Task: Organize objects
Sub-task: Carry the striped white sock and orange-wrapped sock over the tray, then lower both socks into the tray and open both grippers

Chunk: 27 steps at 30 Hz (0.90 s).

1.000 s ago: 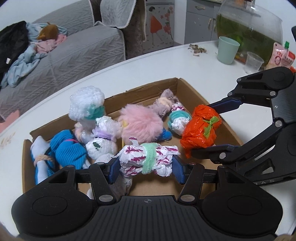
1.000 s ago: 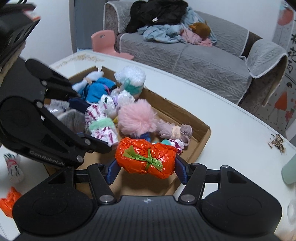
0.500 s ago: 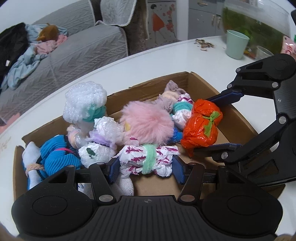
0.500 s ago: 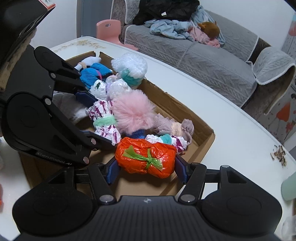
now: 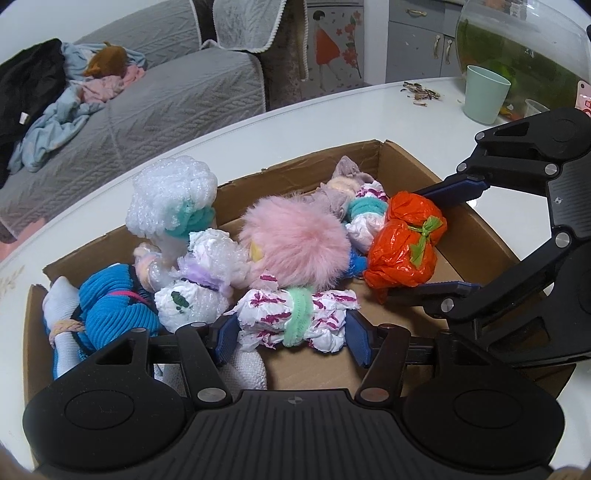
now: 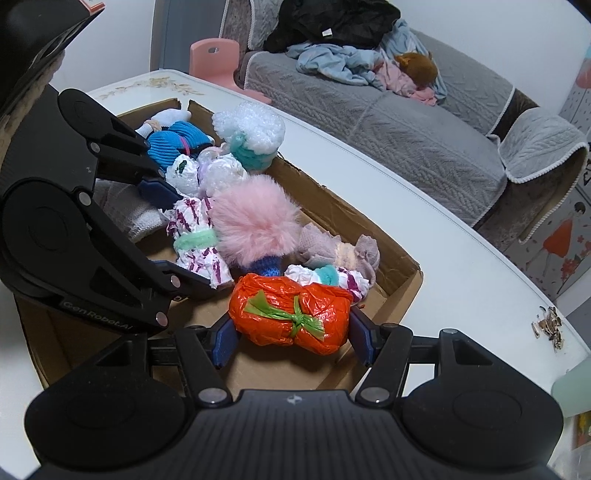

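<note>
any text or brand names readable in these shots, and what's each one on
"GenRobot.AI": embossed on the black body of the left gripper, seen from the right wrist view.
The pink packet beside the fish bowl carries print, cut off at the frame edge and unreadable.
The small white tag on the black garment on the sofa is too small to read.
Nothing else legible.

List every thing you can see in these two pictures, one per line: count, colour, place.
cardboard box: one, brown, on the table
table: one, white
orange bundle: one, green tie, over the box
patterned bundle: one, white and purple, green band, over the box
pink pompom: one, in the box
bubble-wrap bundle: one, white, teal band, in the box
blue bundle: one, box's left end
cup: one, pale green, on the table
sofa: one, grey, clothes on it
left hand-held gripper: black, holds the patterned bundle
right hand-held gripper: black, holds the orange bundle
</note>
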Each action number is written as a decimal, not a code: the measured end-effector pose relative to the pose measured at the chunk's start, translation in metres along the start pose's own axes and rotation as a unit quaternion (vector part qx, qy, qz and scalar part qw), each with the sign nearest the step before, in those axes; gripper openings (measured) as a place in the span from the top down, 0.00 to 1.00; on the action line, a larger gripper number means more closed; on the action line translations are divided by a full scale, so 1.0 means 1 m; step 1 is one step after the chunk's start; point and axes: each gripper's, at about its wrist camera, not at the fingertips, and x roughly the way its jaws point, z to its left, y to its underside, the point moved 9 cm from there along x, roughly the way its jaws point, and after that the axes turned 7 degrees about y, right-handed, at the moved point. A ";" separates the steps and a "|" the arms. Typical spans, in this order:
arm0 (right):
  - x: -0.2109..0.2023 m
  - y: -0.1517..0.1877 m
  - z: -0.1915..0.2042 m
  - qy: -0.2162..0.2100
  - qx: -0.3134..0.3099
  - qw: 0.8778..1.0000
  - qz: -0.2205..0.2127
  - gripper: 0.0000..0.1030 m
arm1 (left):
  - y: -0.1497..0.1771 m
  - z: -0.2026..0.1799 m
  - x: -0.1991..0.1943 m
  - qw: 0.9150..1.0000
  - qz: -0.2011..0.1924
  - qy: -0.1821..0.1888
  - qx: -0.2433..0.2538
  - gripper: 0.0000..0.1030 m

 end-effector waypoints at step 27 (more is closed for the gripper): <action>-0.015 -0.008 -0.002 -0.010 -0.005 1.000 -0.005 0.16 | 0.002 0.005 -0.030 1.000 -0.002 -0.002 0.009 0.13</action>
